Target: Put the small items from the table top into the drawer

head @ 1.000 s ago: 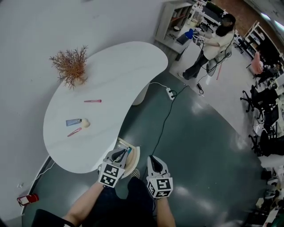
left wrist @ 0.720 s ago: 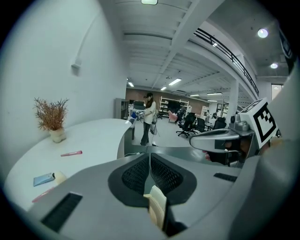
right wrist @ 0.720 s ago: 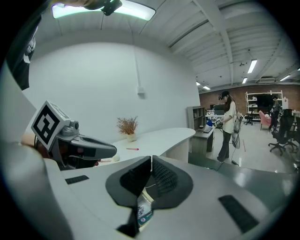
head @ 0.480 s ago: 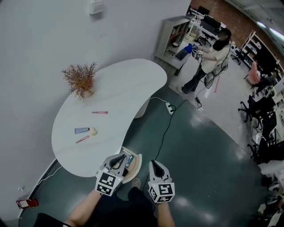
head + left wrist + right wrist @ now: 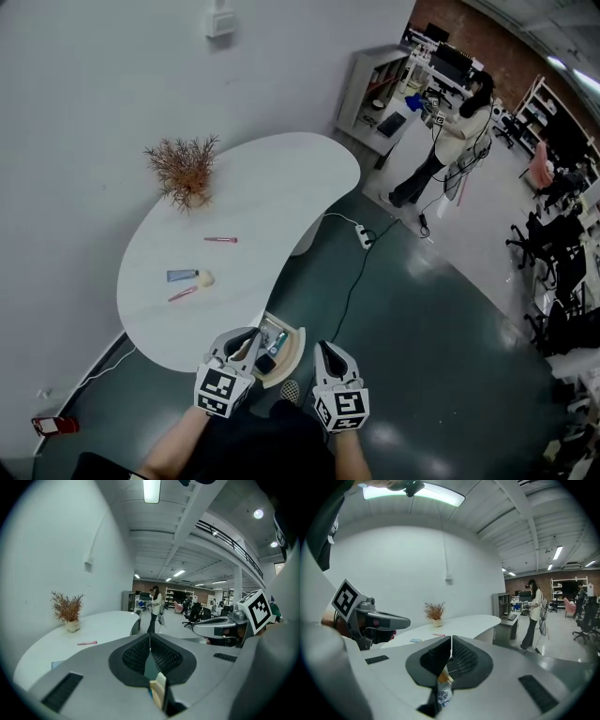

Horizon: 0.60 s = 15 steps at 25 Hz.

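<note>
With jaws pressed together and empty, the left gripper (image 5: 249,339) and right gripper (image 5: 324,351) have lifted from the open drawer (image 5: 294,349), leaving the blue tube (image 5: 181,276) still to fetch from the table (image 5: 281,187).

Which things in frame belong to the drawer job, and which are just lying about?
Job: blue tube, beige round item, far pink stick, near pink stick, open drawer, white table.
Lying about: dried plant, power strip, red object on floor.

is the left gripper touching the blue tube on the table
Apart. The head view shows the left gripper by the drawer, with bare table between it and the blue tube.
</note>
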Tool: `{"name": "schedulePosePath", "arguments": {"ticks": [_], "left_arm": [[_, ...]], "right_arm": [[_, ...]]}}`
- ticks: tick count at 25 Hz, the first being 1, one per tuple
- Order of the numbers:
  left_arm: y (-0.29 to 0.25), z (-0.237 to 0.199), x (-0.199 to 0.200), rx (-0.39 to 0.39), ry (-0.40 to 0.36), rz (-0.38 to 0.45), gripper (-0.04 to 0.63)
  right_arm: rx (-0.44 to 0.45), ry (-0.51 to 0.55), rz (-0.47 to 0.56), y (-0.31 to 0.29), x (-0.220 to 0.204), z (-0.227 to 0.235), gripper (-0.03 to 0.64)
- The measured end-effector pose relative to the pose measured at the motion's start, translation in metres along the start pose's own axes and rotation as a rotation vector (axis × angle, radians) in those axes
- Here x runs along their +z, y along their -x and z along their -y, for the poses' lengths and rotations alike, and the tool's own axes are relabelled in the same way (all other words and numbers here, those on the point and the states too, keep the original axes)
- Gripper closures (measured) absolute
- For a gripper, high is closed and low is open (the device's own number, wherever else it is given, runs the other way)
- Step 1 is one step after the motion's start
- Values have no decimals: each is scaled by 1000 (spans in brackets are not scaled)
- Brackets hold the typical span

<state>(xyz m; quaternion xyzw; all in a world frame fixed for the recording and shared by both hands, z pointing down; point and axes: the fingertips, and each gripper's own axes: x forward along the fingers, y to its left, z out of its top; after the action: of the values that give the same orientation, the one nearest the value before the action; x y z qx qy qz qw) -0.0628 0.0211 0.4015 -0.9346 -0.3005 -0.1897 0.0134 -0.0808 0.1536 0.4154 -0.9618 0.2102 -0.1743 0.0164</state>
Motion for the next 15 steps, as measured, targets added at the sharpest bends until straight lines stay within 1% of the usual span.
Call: {"name": "schedulePosePath", "arguments": {"ticks": [3, 7, 11, 15], "left_arm": [[1, -6, 5, 22, 1, 7, 572], [0, -4, -1, 12, -13, 0, 575], [-1, -3, -3, 4, 9, 3, 575], [-3, -8, -3, 11, 4, -3, 575]], "right_arm": [[11, 7, 3, -3, 2, -3, 587], [14, 9, 1, -4, 2, -2, 588], [17, 10, 1, -5, 3, -1, 586], [27, 10, -3, -11, 3, -3, 588]]}}
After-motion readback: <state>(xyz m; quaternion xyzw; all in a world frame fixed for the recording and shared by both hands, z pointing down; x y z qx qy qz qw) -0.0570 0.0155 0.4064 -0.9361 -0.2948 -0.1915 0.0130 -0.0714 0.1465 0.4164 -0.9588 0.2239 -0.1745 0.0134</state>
